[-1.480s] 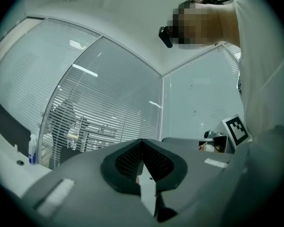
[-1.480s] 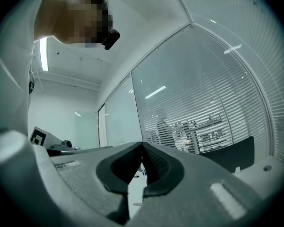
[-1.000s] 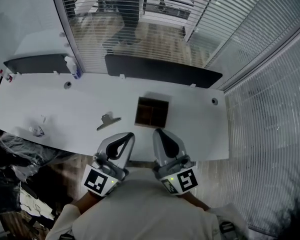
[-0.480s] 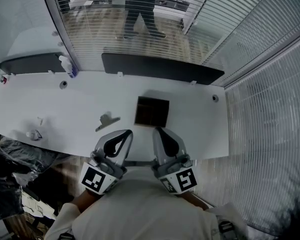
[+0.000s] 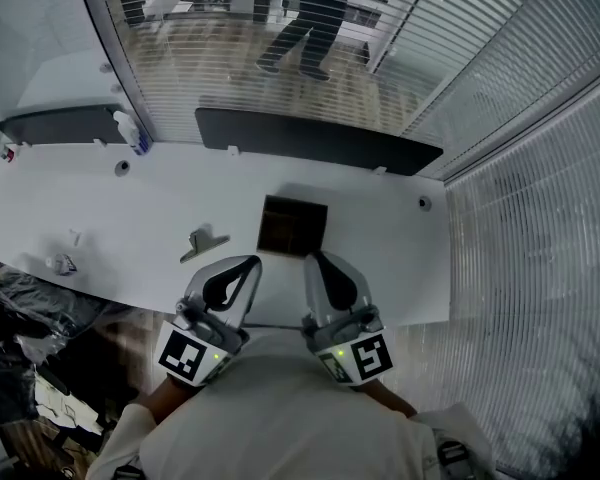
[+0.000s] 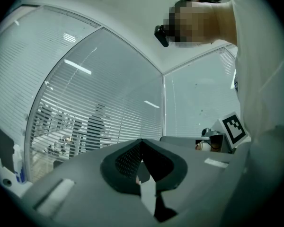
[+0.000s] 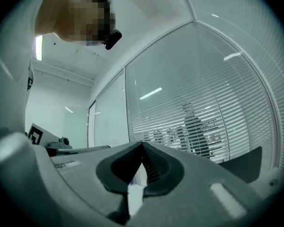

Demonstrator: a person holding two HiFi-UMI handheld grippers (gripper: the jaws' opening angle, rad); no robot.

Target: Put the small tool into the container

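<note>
1. Edging forward since a second ago, both grippers now reach over the near edge of the white table (image 5: 100, 218).
2. The dark container (image 5: 293, 226) stands open just ahead of them.
3. The left gripper (image 5: 252, 261) and right gripper (image 5: 313, 258) are both clenched on nothing.
4. The small tool (image 5: 202, 243) lies untouched on the table left of the container. Its long axis slants from lower left to upper right, so the whole task remains.

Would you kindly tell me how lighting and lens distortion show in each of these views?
Head view: soft, even light; the white table bows with the wide lens, and the container reads as a dark patch. Left gripper view: heavy fisheye, black corners, curved blinds, a dim foreground. Right gripper view: the same rounding, ceiling lights showing as bright streaks.
</note>
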